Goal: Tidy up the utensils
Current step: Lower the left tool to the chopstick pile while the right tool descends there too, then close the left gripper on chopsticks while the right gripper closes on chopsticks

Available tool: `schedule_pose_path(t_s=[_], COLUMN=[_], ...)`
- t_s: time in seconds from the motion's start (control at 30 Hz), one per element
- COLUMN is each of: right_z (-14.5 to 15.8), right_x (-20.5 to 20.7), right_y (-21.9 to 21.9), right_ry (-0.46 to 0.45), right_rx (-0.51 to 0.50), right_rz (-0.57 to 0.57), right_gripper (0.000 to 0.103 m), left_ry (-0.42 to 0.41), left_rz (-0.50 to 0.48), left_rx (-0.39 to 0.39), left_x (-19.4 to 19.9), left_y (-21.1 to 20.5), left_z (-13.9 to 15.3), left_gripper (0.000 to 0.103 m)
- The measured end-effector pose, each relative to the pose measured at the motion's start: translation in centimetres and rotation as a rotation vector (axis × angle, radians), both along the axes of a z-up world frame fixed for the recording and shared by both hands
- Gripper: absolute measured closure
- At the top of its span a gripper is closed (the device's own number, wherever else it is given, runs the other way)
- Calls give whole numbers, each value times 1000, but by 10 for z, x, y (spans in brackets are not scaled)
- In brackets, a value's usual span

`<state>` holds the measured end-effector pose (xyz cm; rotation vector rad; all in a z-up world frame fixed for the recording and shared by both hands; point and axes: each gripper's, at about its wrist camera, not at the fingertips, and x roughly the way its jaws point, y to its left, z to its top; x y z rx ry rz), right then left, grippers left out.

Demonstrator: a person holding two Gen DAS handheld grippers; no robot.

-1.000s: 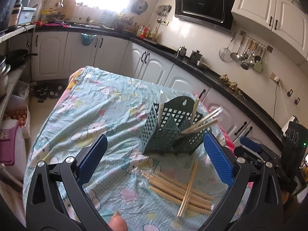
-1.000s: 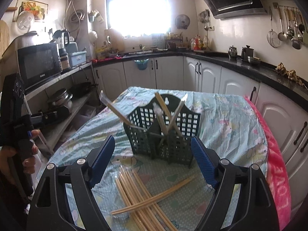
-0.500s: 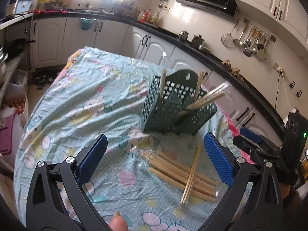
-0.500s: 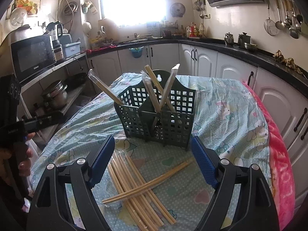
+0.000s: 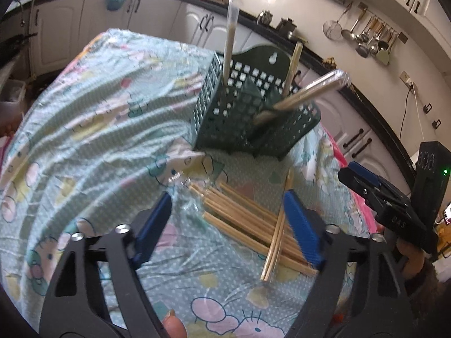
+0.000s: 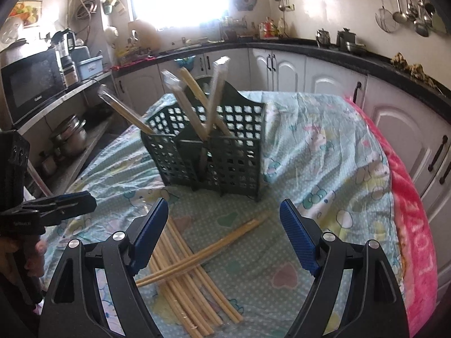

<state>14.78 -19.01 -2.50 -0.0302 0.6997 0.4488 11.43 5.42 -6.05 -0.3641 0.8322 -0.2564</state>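
Showing microwave [image 6: 31, 84], right view only.

My left gripper [image 5: 227, 219] tilts downward, its jaws closing with nothing pinched yet. My right gripper [image 6: 224, 236] angles down too, jaws wide apart and empty. My thumb tip [image 5: 173, 324] peeks in below.

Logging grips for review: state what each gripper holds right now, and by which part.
Nothing is held. The left gripper is closing above the loose chopsticks, not touching them; the right gripper is open and empty.
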Motion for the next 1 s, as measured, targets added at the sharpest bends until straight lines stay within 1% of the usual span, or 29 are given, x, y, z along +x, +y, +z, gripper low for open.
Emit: schedule_pose_path(t_s=[0.03,0.07,0.13,0.2,0.5,0.63,0.7,0.83,0.87,0.9,0.93,1.0], right_z=[-3,-5,-9,-12,-30,-37,-40,-46,-47,-50,-53,-57], right_x=[1,3,5,7,19,24,26,32,34,36,39,43], right_y=[-1,-2,-4,-5,-7,-7,-6,-4,-3,-2,-1,1], right_ry=[7,13,20,30,75,92,101,131,139,154,169,197], right_rx=[-1,-4,-10,-13,-32,-41,-46,-43,-43,-41,-38,-30], right_rz=[-2,-6,-11,-11,-19,-21,-22,-15,-13,-11,-12,-13], right_gripper=[24,25,26,28,30,31,31,32,32,32,33,34], left_ry=[14,26,57,79,159,203,219,243,247,251,255,265], left_rz=[-6,-13,-24,-32,-25,-2,12,33,36,39,43,54], left_rx=[-6,-14,-29,-39,-61,-80,-71,-96,-100,-97,-87,-83], left_x=[1,3,6,9,31,41,45,52,53,55,55,57], left_y=[-1,-3,-5,-7,-11,-9,-8,-5,-5,-5,-5,-3], left_z=[-3,-6,-14,-19,-39,-48,-51,-55,-55,-55,-56,-58], left_gripper=[45,47,59,64,64,64,64,64,65,68,74,81])
